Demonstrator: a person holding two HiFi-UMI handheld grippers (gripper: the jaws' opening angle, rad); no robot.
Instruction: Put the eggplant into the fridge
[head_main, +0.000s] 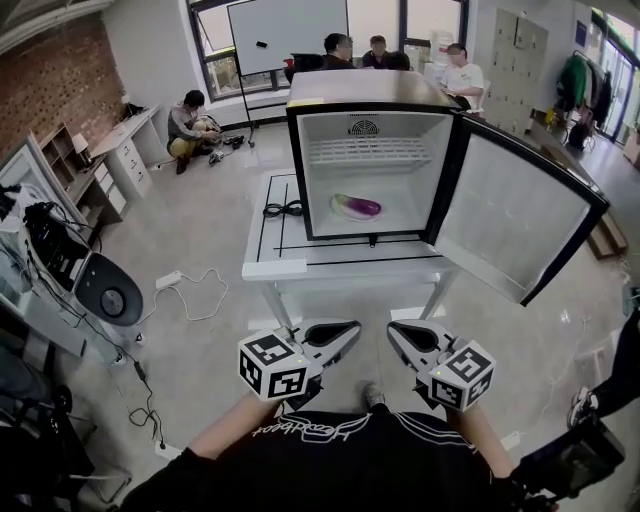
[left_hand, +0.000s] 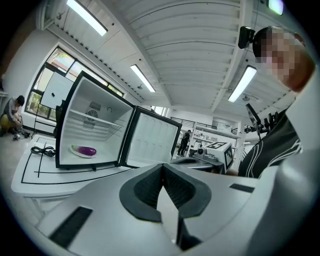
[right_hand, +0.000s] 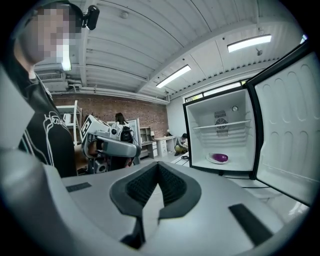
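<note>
Currently the fridge is the biggest item I see from the head view: a small black-framed unit with a white interior, standing on a white table marked with black lines. Its door is swung fully open to the right side of the picture, with the white inner liner facing me. Both tools sit low in the head view, close to the body and well apart from the table, side by side with their tips pointing towards the fridge. Left gripper: its own view shows the dark ribbed pads meeting at the tip, jaws closed, nothing between them. Right gripper: same reading in its own view, pads together, empty. Inside the fridge, a white wire shelf spans the upper part of the compartment. A coiled black cable lies on the table just left of the fridge. On the compartment floor below the shelf there is a white plate, and the purple eggplant lies on it, already inside the fridge.
</note>
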